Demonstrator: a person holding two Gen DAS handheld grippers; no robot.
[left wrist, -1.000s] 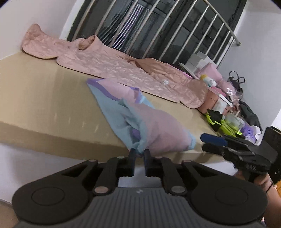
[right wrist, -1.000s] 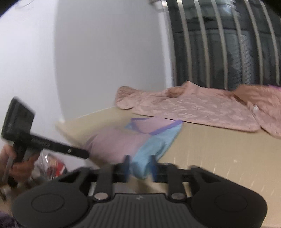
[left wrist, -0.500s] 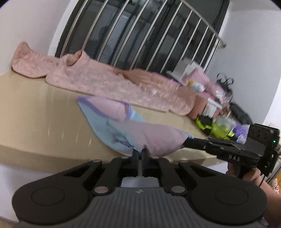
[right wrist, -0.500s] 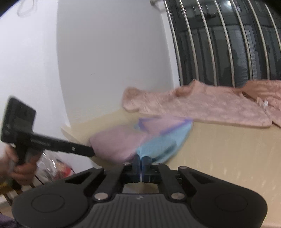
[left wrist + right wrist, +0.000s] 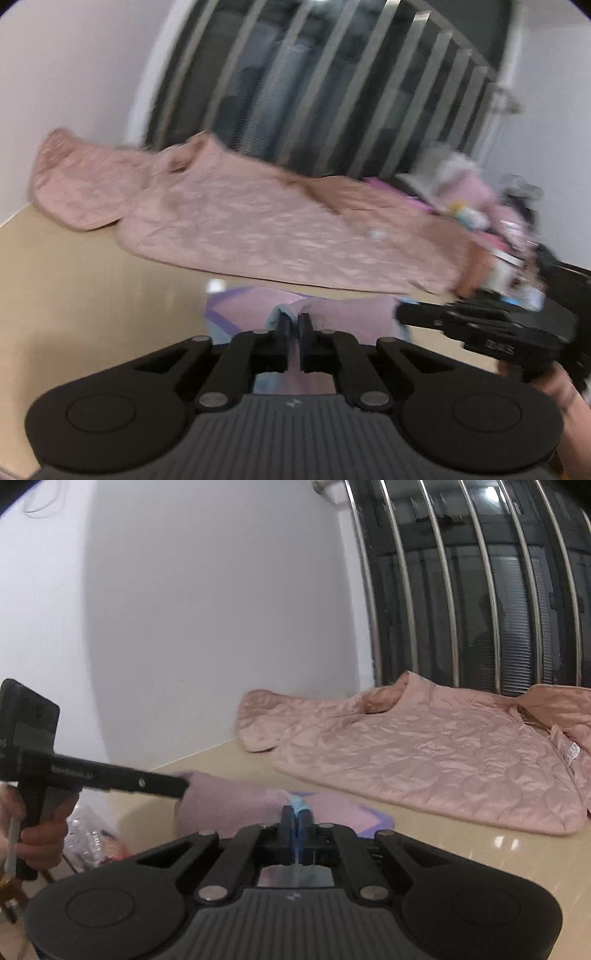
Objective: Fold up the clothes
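left gripper (image 5: 294, 317) pinching lilac-and-blue garment (image 5: 351, 314), jaws closed | right gripper (image 5: 296, 812) clamping its blue edge | pink quilted jacket (image 5: 443, 753) lying beyond on table (image 5: 92, 288)

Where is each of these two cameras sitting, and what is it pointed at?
Left wrist: rides the left tongs, looking along them over the tan table at the pink quilted jacket; the right tongs and a hand show at right.
Right wrist: rides the right tongs, facing the jacket and barred window; the left tongs and a hand show at left.
Shared: both tongs pinch the lilac-and-blue garment.
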